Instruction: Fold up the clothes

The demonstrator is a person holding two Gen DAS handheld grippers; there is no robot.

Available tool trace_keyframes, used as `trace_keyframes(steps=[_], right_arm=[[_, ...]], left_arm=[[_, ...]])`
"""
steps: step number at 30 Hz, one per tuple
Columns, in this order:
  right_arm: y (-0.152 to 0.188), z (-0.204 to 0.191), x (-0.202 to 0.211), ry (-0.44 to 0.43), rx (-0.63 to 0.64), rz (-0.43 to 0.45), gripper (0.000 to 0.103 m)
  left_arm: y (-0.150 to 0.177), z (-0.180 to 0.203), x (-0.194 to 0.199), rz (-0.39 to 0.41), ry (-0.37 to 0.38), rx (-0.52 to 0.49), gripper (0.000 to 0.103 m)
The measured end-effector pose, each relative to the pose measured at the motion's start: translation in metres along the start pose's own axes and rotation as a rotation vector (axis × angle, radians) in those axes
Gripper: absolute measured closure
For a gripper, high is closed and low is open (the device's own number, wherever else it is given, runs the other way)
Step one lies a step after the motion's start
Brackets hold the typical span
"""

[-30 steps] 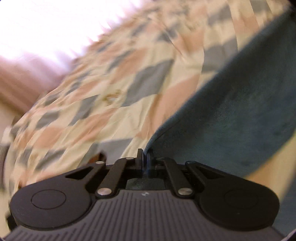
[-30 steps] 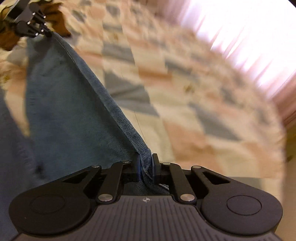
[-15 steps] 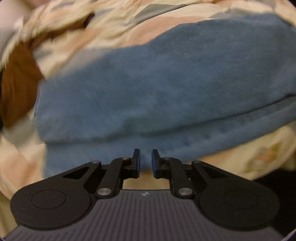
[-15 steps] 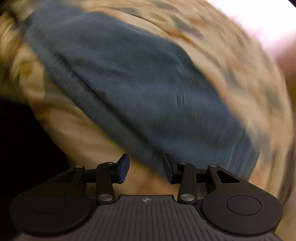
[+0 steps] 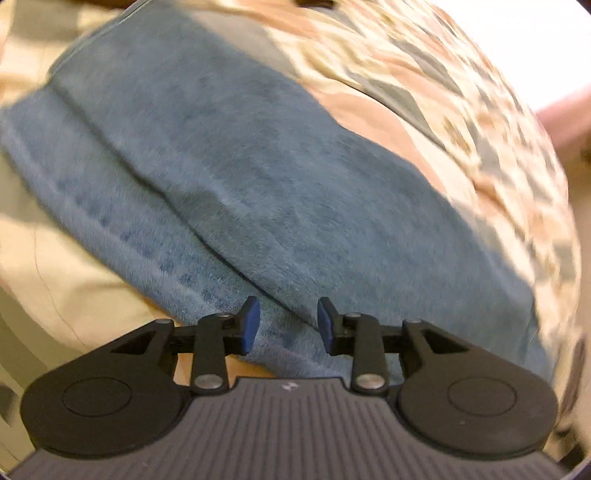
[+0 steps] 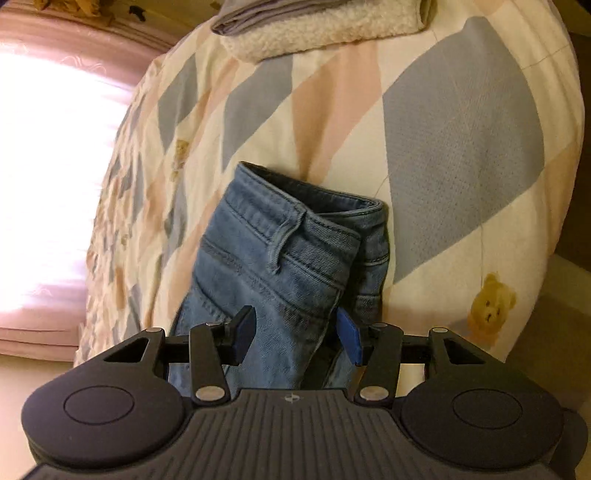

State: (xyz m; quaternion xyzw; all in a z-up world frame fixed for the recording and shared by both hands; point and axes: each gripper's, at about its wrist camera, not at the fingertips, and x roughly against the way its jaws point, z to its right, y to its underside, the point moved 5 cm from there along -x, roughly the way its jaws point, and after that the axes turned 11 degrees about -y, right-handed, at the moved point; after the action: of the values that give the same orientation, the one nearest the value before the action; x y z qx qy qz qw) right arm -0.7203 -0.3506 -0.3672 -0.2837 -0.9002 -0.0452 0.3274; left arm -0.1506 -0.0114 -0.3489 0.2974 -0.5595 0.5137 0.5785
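Observation:
A pair of blue jeans lies folded on a bed's patterned duvet. One layer is laid over another, with a fold line running diagonally. My left gripper hovers over the near edge of the denim. Its jaws are opening and the blue pads press on nothing. The right wrist view shows the jeans' waistband and belt loop pointing away from me. My right gripper is just above that end, jaws opening. Denim shows between its fingers, but it is not gripped.
A folded cream fleece with grey cloth sits at the far end of the duvet. A bright window with a pink curtain is at the left. The bed's edge drops to a dark gap on the right.
Both grippers were shut on the jeans' edge and held it stretched in the air. They have since let go and opened, and the jeans now lie folded on the bed.

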Motion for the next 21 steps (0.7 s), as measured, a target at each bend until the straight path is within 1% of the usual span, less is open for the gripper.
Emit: trace_keyframes(steps=[2, 5, 8, 9, 10, 11, 13, 15, 16, 18, 20, 21], right_arm=[[0.001, 0.003, -0.006, 0.002, -0.022, 0.005, 0.051], [-0.001, 0.008, -0.011, -0.006, -0.055, 0.025, 0.051], [-0.010, 0.020, -0.009, -0.011, -0.084, 0.043, 0.050], [-0.011, 0.023, -0.008, -0.010, -0.093, 0.048, 0.050], [-0.012, 0.025, -0.008, -0.012, -0.097, 0.050, 0.052], [-0.014, 0.026, -0.009, -0.012, -0.101, 0.053, 0.054], [-0.021, 0.024, -0.011, 0.008, -0.077, 0.056, 0.076], [-0.023, 0.015, -0.003, -0.004, -0.018, 0.059, 0.087], [-0.024, 0.009, 0.002, -0.009, 0.011, 0.059, 0.089], [-0.024, -0.004, 0.012, -0.015, 0.068, 0.053, 0.092], [-0.027, -0.014, 0.018, -0.017, 0.106, 0.046, 0.092], [-0.029, -0.017, 0.021, -0.018, 0.110, 0.035, 0.093]], left_arm=[[-0.005, -0.005, -0.011, 0.011, 0.010, 0.065, 0.074], [-0.014, -0.010, -0.021, 0.049, 0.032, 0.147, 0.074], [-0.023, -0.012, -0.034, 0.056, 0.038, 0.190, 0.072], [-0.024, -0.013, -0.038, 0.052, 0.035, 0.197, 0.073], [-0.026, -0.014, -0.042, 0.050, 0.031, 0.205, 0.076], [-0.028, -0.014, -0.042, 0.063, 0.021, 0.200, 0.102], [-0.031, -0.011, -0.033, 0.112, -0.004, 0.156, 0.103], [-0.031, -0.005, -0.013, 0.170, -0.014, 0.077, 0.103], [-0.030, -0.002, -0.002, 0.194, -0.023, 0.037, 0.103], [-0.026, -0.001, 0.025, 0.257, -0.049, -0.026, 0.103], [-0.023, -0.009, 0.051, 0.298, -0.079, -0.045, 0.103], [-0.021, -0.016, 0.059, 0.302, -0.090, -0.041, 0.103]])
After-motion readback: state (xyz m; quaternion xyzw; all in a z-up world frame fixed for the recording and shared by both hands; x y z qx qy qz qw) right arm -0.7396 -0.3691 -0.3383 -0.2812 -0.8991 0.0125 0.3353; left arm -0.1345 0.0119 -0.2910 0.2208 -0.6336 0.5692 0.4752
